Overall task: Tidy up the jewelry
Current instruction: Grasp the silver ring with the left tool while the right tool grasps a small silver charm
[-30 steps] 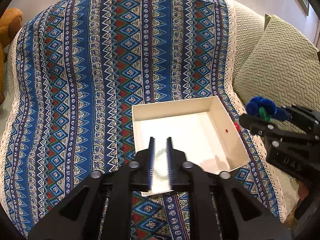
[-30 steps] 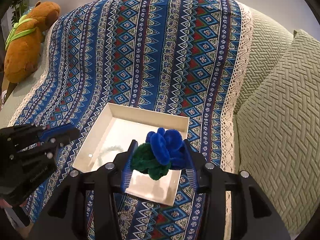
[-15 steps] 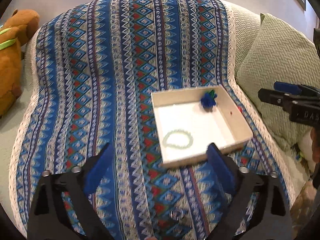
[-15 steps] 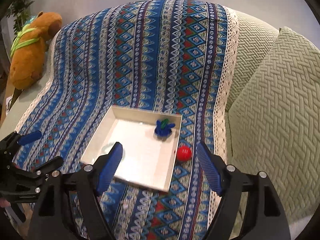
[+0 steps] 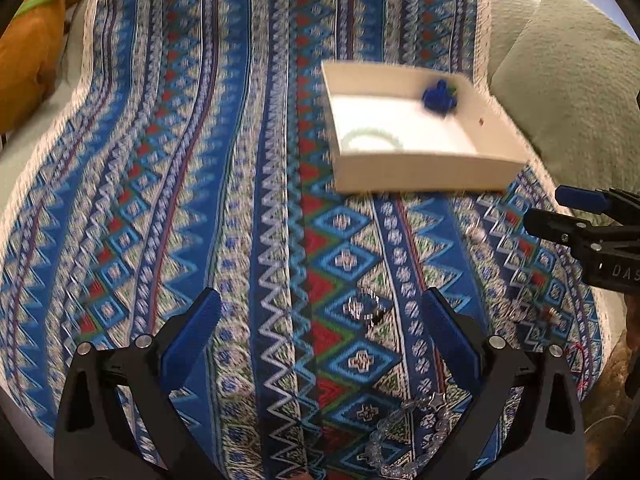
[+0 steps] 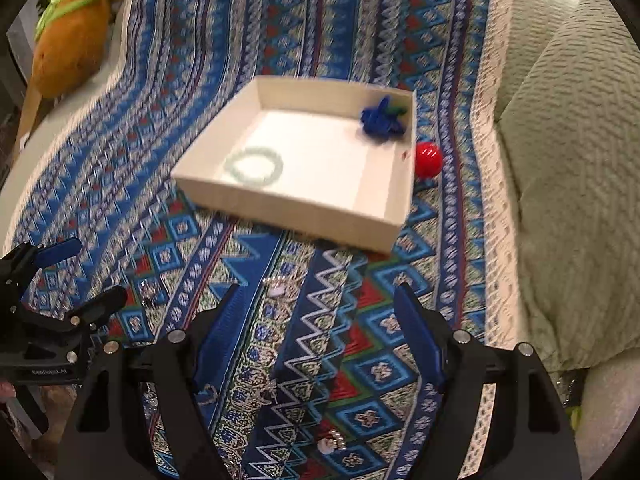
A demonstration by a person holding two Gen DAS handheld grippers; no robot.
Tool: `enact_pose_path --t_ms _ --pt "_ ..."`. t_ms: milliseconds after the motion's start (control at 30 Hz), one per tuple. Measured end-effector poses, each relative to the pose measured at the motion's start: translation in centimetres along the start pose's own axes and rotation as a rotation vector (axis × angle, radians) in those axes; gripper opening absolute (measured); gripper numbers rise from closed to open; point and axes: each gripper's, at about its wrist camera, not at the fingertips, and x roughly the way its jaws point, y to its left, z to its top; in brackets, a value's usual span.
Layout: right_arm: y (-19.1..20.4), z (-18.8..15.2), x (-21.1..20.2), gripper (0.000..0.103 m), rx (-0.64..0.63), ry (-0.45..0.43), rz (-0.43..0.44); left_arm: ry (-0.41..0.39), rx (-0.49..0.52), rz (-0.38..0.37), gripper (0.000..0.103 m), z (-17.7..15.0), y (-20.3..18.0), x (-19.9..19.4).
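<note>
— What's different since 1 second ago?
— Both grippers let go and drew back: left gripper (image 5: pixel 320 320) and right gripper (image 6: pixel 318 312) gape wide — bracelet (image 6: pixel 254 166) and blue flower (image 6: pixel 382 120) now lie in the box (image 6: pixel 288 210).

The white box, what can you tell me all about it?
The box is a shallow, open tray with no lid, white or cream, and looks like cardboard. It lies flat on the patterned blanket. Inside, a pale green bracelet lies on its floor near one side, and a fuzzy blue flower sits in a far corner. A red ball rests just outside one wall. Neither tool touches it.
</note>
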Motion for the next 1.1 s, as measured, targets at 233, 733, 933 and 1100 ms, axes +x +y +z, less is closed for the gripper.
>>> enact_pose_path --t_ms 233,733,933,1100 --pt "1.3 0.0 2.3 0.076 -0.021 0.033 -0.005 0.028 -0.007 -0.003 0.098 -1.5 -0.4 1.8" --pt "2.9 0.6 7.1 0.043 -0.076 0.147 -0.075 0.025 -0.023 0.042 0.058 -1.5 -0.7 3.5" --pt "3.0 1.2 7.3 0.018 -0.073 0.139 -0.058 0.043 -0.064 0.042 0.021 -1.1 0.8 3.2" --pt "2.9 1.2 6.9 0.018 -0.069 0.136 -0.050 0.039 -0.073 0.037 0.021 -1.1 1.1 2.4"
